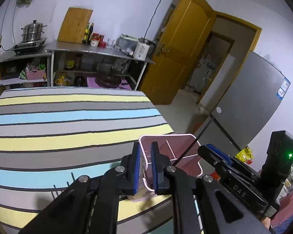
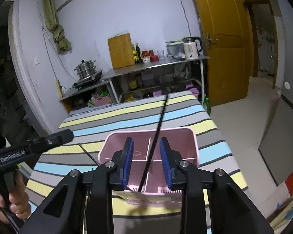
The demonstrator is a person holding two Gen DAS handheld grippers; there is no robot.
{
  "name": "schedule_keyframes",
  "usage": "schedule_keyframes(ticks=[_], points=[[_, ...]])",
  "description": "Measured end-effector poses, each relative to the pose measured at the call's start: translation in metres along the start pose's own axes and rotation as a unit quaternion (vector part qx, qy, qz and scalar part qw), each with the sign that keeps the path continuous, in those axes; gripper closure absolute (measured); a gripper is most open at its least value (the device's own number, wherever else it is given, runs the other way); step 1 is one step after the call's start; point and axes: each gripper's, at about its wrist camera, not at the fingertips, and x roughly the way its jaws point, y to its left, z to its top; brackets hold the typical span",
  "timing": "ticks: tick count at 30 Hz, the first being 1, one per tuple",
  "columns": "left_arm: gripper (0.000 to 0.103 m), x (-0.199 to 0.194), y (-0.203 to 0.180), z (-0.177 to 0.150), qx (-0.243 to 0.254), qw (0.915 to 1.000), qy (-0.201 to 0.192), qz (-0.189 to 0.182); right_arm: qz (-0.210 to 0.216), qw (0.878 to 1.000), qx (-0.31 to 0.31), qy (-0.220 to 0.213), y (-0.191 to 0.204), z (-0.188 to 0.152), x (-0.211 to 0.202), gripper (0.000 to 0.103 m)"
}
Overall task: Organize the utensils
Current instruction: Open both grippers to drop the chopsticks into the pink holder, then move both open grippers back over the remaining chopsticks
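A pink utensil holder (image 1: 187, 156) with inner dividers stands on the striped table near its right edge. My left gripper (image 1: 146, 165) is shut on the holder's left wall. A black chopstick (image 2: 156, 136) stands slanted in the holder (image 2: 193, 140), its lower end inside a compartment. My right gripper (image 2: 146, 161) hovers over the holder, open, with the chopstick between its blue pads, touching neither. The right gripper also shows in the left wrist view (image 1: 214, 152). More dark chopsticks (image 1: 64, 187) lie on the table by the left gripper.
The striped tablecloth (image 1: 68, 120) covers the table. Behind it stand metal shelves with a pot (image 1: 32, 32), cutting board (image 1: 75, 25), bottles and a kettle (image 1: 143, 47). A wooden door (image 1: 181, 54) and a grey fridge (image 1: 250, 101) are to the right.
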Motion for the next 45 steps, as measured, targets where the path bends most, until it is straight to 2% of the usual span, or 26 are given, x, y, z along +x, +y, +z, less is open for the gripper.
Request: schedule_keyframes(ticks=[12,18,28,34,45], points=[[0.087,-0.067,0.001,-0.022,0.019,0.9982,-0.053,0.02,0.004,0.999,-0.03,-0.032,0.025,-0.014,-0.053,0.073],[0.087,-0.094,0.014,-0.05,0.018,0.996,-0.073,0.049,0.018,0.998,-0.051,-0.041,0.047,-0.035,-0.075,0.073],[0.087,-0.119,0.038,-0.099,0.011,0.9906,-0.092,0.101,0.044,0.996,-0.069,-0.028,0.073,-0.07,-0.082,0.073],[0.087,-0.115,0.053,-0.125,-0.001,0.9899,-0.077,0.119,0.054,0.995,-0.078,-0.01,0.08,-0.09,-0.076,0.073],[0.083,-0.077,0.084,-0.157,-0.046,0.988,-0.027,0.145,0.064,0.992,-0.101,0.033,0.092,-0.121,-0.05,0.073]])
